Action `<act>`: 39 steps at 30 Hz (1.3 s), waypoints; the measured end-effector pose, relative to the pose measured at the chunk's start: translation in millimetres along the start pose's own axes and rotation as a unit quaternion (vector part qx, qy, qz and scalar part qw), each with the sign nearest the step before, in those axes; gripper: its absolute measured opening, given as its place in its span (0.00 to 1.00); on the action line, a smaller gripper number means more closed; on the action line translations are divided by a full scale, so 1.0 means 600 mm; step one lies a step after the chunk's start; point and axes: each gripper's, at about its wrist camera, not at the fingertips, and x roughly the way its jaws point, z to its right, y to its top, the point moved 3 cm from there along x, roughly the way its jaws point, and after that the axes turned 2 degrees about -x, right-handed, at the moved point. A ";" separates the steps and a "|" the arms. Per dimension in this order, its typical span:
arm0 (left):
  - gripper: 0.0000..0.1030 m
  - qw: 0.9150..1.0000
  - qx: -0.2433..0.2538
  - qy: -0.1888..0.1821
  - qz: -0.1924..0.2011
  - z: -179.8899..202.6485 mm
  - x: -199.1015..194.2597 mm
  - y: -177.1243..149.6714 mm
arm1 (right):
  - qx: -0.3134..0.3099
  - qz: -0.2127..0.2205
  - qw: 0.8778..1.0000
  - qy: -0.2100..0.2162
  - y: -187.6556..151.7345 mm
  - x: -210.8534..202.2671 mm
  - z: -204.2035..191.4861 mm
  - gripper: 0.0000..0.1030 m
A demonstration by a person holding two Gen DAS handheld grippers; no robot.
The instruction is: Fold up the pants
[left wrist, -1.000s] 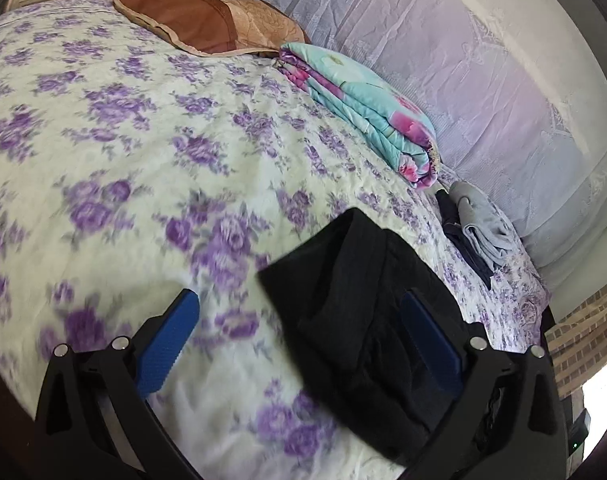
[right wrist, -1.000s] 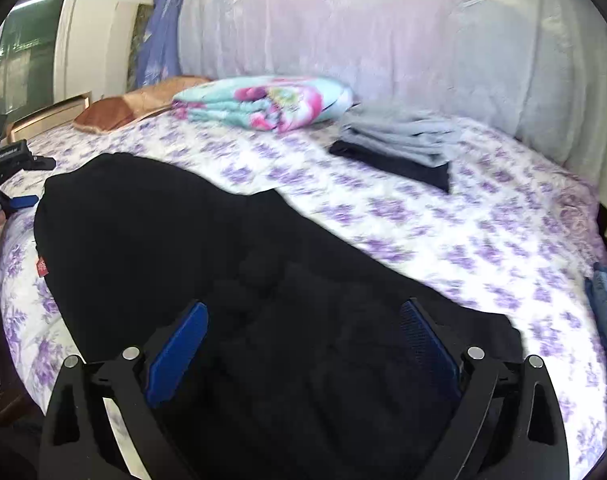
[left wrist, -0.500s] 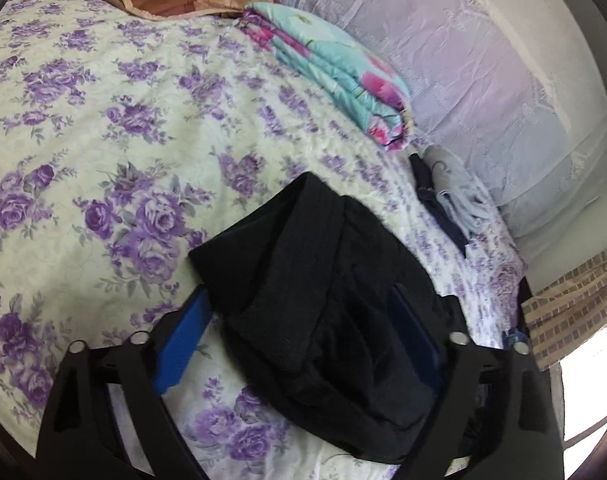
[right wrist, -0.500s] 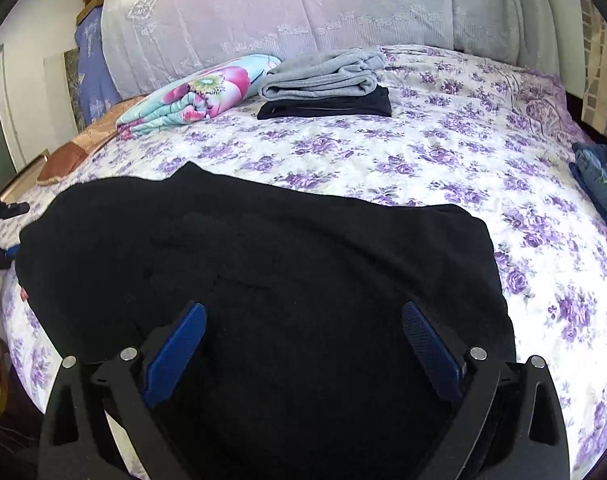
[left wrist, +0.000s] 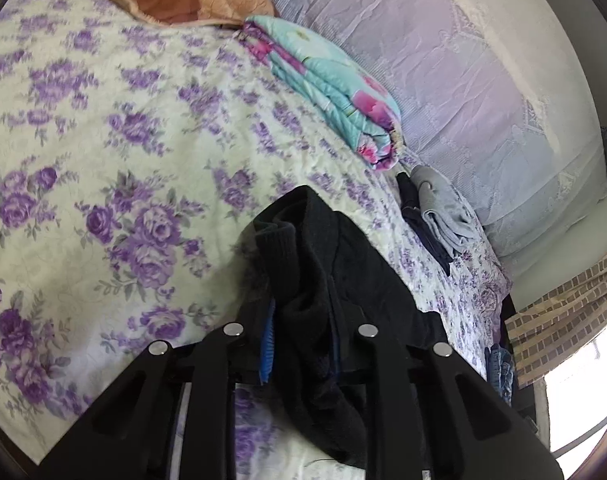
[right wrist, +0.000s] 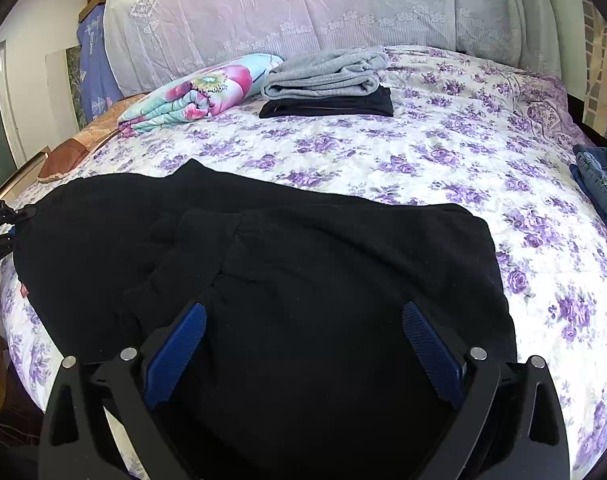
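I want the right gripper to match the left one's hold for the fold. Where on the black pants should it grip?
Grip the near edge of the black pants, coming low from the bed's near side. The right gripper hovers open over thick, flat fabric there. The left gripper, jaws just closing, already pinches the bunched end, so a matching edge pinch probably suits.

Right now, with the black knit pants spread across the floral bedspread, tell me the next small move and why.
Probably close the right gripper on the cloth. The left gripper has just been closing and now pinches a bunched end of the black knit pants, while the right one's blue pads stand wide apart over them, gripping nothing. Both ends should be held before any fold on the floral bedspread.
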 end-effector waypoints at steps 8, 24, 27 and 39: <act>0.18 0.992 0.117 0.000 0.043 0.148 -0.057 -0.009 | 0.032 0.036 0.999 -0.020 0.007 -0.043 0.042 0.96; 0.18 0.919 0.367 -0.139 -0.038 0.567 -0.003 -0.264 | 0.084 0.044 0.991 -0.093 -0.029 -0.104 0.187 0.96; 0.18 0.891 0.424 -0.152 -0.064 0.621 0.045 -0.362 | 0.154 0.046 0.981 -0.107 -0.048 -0.128 0.258 0.96; 0.18 0.826 0.539 -0.117 -0.116 0.621 0.158 -0.581 | 0.220 0.051 0.970 -0.094 -0.098 -0.148 0.315 0.96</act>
